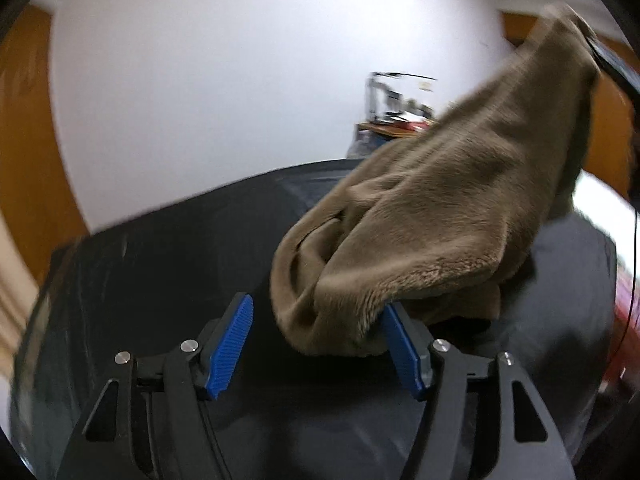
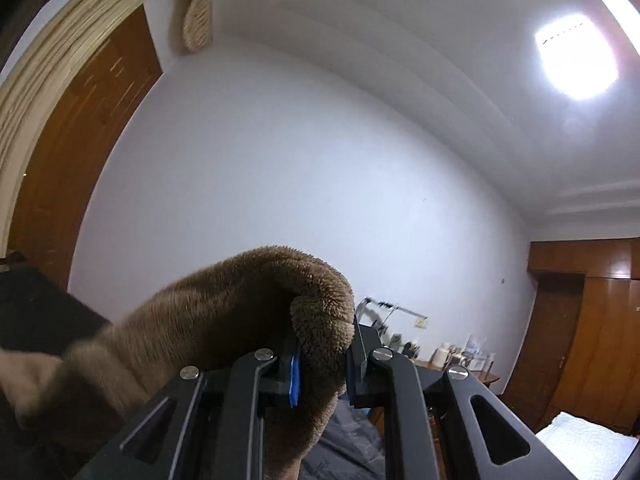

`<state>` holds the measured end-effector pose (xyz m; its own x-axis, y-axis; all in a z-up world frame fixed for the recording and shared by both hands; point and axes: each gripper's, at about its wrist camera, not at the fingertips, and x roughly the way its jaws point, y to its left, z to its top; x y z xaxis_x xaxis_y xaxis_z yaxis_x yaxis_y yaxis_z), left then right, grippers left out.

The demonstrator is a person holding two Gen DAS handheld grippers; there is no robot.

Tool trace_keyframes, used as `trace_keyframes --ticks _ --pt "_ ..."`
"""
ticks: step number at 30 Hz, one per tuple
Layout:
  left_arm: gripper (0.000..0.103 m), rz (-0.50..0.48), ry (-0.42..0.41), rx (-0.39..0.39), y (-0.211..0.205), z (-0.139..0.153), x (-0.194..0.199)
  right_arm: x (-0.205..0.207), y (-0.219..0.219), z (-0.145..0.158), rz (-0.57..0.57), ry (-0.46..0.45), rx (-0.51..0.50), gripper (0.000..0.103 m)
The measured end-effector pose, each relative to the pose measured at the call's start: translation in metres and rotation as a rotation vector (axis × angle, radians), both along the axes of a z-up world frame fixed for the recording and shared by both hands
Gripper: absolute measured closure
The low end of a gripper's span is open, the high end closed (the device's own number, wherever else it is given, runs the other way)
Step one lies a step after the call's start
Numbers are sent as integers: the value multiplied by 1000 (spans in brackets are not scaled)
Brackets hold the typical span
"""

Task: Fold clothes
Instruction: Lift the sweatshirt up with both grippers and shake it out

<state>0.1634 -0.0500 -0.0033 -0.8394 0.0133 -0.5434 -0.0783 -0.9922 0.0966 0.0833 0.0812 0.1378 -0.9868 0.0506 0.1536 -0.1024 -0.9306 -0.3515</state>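
Note:
A brown fleece garment (image 1: 460,208) hangs slantwise from the upper right down to a dark surface (image 1: 160,260). Its bunched lower end lies between the blue pads (image 1: 232,340) of my left gripper (image 1: 317,304), which stands open, and brushes the right pad. In the right wrist view my right gripper (image 2: 324,340) is raised toward the wall and shut on a thick fold of the same brown fleece garment (image 2: 224,308), which drapes off to the left. A dark shape at the garment's top corner (image 1: 616,64) looks like the right gripper.
Grey fabric (image 1: 560,320) covers the surface to the right of the garment. A cluttered wooden desk (image 2: 460,364) stands against the white wall, with a wooden wardrobe (image 2: 592,320) and white bedding (image 2: 584,436) further right. A wooden door (image 2: 80,152) is on the left.

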Motion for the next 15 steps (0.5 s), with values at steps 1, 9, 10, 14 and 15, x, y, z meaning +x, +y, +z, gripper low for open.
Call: trace_keyframes --ticks 1,9,10,14,15 --pt "33 -28 7 -31 10 -1 1 1 1 1 -3 7 -4 86" --pt "33 -167 50 -232 63 -18 -2 13 7 19 66 57 -114 86" --pt "35 -172 43 -240 67 -20 -7 17 1 20 71 73 -119 86" --pt "87 -179 -2 -181 74 -11 -30 24 8 33 70 137 -139 86" --pt "90 -178 10 -149 72 -4 -32 24 7 36 62 149 -144 86"
